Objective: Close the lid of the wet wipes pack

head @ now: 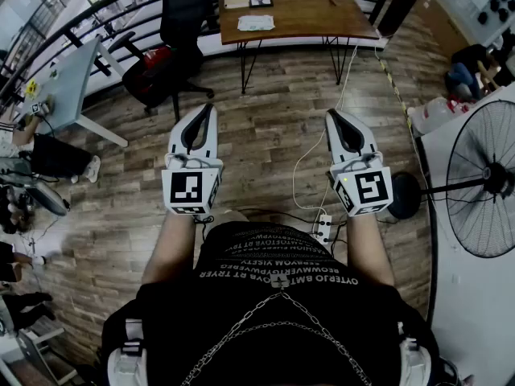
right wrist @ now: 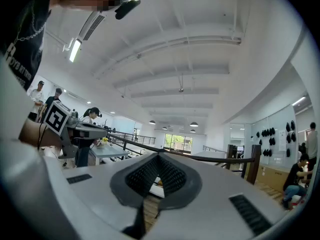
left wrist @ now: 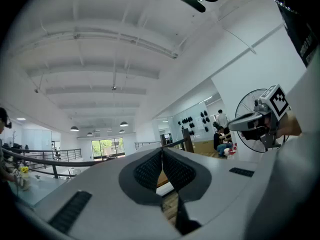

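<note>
I hold my white left gripper (head: pixel 208 111) and right gripper (head: pixel 331 117) level, jaws together on nothing, probably because the brown wooden surface (head: pixel 322 14) is well ahead.

A: How are the grippers held?
B: The left gripper (head: pixel 211 108) and the right gripper (head: pixel 329 114) point level, side by side, apart from each other.
A: And the jaws?
B: Both pairs are closed, tip against tip.

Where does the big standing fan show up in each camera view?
Head view: fan at the right edge, halfway down.
Left gripper view: fan at the right, against the white wall.
Right gripper view: not in it.
Shared landmark: the black railing shows in all three views.
</note>
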### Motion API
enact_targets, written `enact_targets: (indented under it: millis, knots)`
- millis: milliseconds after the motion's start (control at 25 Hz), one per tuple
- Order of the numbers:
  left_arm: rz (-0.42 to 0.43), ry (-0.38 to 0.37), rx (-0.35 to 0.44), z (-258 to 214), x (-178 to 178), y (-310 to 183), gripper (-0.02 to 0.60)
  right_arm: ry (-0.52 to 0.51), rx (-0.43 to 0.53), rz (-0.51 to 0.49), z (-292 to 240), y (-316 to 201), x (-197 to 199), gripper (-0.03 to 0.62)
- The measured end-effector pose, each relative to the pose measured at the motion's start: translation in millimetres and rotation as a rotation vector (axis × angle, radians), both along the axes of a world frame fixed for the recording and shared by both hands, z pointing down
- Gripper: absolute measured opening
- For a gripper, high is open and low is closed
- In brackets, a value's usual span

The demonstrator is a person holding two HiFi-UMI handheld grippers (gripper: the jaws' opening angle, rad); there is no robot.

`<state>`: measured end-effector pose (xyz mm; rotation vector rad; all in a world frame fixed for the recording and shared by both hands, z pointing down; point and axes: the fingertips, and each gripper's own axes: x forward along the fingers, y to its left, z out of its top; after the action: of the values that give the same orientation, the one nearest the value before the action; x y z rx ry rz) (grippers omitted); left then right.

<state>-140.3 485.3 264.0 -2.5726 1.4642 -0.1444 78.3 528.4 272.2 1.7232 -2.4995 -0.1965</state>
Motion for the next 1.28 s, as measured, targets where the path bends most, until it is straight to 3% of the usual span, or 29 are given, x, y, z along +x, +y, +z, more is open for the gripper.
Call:
enact_targets:
  millis: [360,560,880,1000,1280]
  knots:
    - [0.023,-0.008,0.043,-9,-4,-6,0.029,-0.017,0.025,-0.015,3,-7,-15,0.014]
    - [0.012,0.003,0.018,2,-13,-17,0.029,-0.019,0.013,-0.026,9,-19,-22,0.015]
    - [0.002,0.001,-0.019,31,-33,-72,0.029,-0.016,-0.015,-0.032,24,-72,-45,0.018]
    - [0.011,-0.008,-0.025,34,-39,-106,0.029,-0.026,-0.024,-0.034,26,-104,-52,0.081]
    - [0.043,-0.018,-0.05,44,-44,-185,0.029,-0.042,-0.05,-0.009,34,-178,-59,0.119]
